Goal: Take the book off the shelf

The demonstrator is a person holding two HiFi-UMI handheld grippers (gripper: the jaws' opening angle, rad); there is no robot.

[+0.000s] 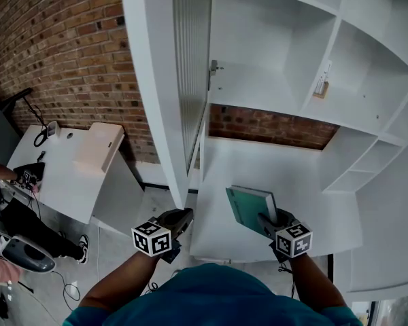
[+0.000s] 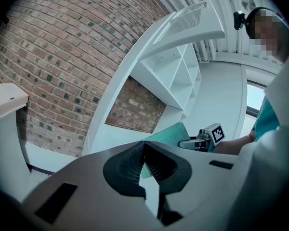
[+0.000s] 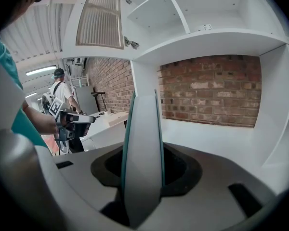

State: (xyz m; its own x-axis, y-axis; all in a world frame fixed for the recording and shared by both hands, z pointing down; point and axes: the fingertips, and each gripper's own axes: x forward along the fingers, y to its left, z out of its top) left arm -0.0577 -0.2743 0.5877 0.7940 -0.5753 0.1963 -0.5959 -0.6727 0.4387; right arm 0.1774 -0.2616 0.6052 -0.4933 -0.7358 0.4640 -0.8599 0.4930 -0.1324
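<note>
Grips the book [image 3: 142, 153] in the right gripper [image 3: 144, 170], jaws clenched on the two teal covers, with the pale page edge turned toward the camera and standing nearly upright between the pads. Holds it by its near end, so most of its length sticks out ahead of the jaws, toward the brick back of the shelf [image 1: 285, 165].

From the head view, places the book over the front part of the wide lower shelf board, closer to the front edge than to the brick back and somewhat left of the board's middle. Puts the right gripper just behind it, at the front edge. Leaves unclear whether the book's lower edge touches the board or hangs just above it.

Carries the left gripper [image 2: 144, 160] off the shelf's front left corner, below the open ribbed door [image 1: 188, 73] and well apart from the book. Shows those jaws brought together at the tips, with nothing between them.

Off to the left, beside the brick wall [image 1: 68, 39], takes in a white table [image 1: 61, 182] and, in the right gripper view, a person [image 3: 62, 88] standing farther back.
</note>
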